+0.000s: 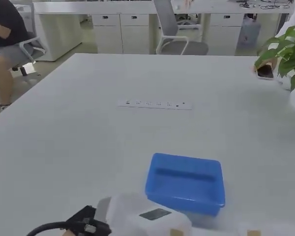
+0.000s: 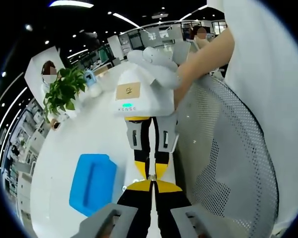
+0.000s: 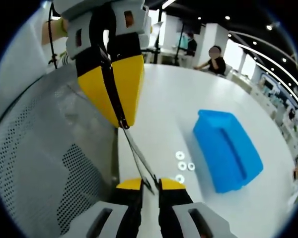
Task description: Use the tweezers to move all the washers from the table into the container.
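Note:
Thin metal tweezers span between my two grippers above the white table. My right gripper is shut on their near end. My left gripper comes down from the top of the right gripper view, its yellow jaws shut on the far end. In the left gripper view my left gripper meets the right gripper tip to tip. Several small washers lie on the table beside the blue container, just right of the tweezers. The container looks empty. A gripper's white body sits low in the head view.
A grey mesh chair back stands close beside the grippers at the table edge. A power strip lies mid-table. A potted plant and a phone are at the far right. A seated person is at the left.

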